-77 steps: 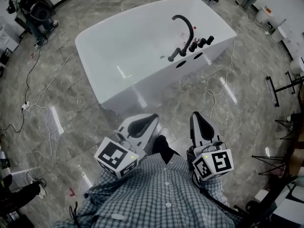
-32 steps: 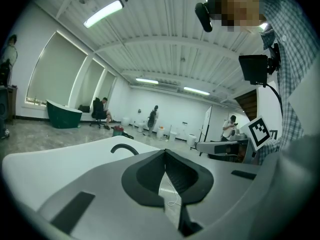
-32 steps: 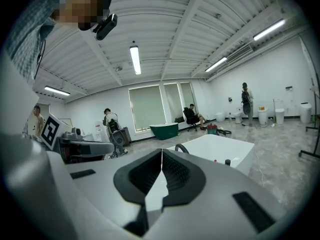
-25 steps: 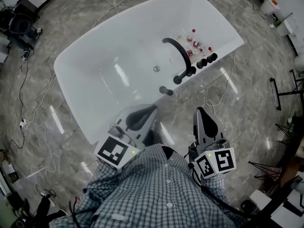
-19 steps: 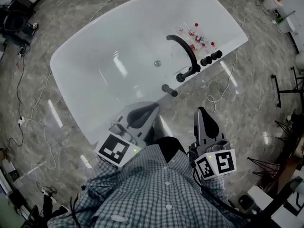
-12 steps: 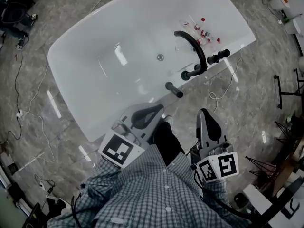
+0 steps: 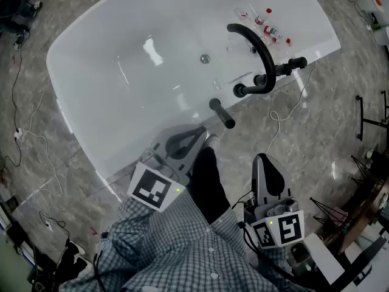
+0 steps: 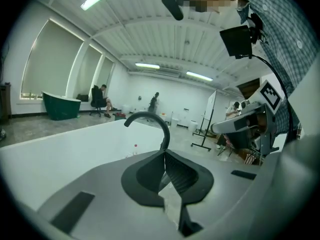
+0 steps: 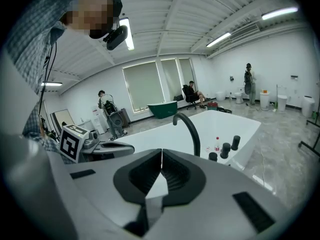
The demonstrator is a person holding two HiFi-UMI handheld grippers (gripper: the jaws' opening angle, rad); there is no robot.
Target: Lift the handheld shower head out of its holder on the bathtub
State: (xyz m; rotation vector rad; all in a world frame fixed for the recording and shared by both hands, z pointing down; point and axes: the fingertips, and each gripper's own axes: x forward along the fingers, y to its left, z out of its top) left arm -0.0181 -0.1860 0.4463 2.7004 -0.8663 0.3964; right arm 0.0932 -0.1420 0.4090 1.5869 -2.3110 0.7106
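Grey marble floor [image 7: 316,139] surrounds the white freestanding bathtub [image 7: 109,126]. The short black handheld shower head [image 7: 222,113] sits in its holder on the near rim, beside the curved black spout [image 7: 260,47]. This looks like the approach: left gripper [image 7: 197,139] and right gripper [image 7: 265,160] hang short of the rim, jaws closed together and empty. Next, one gripper must open and reach in, clear of the spout.
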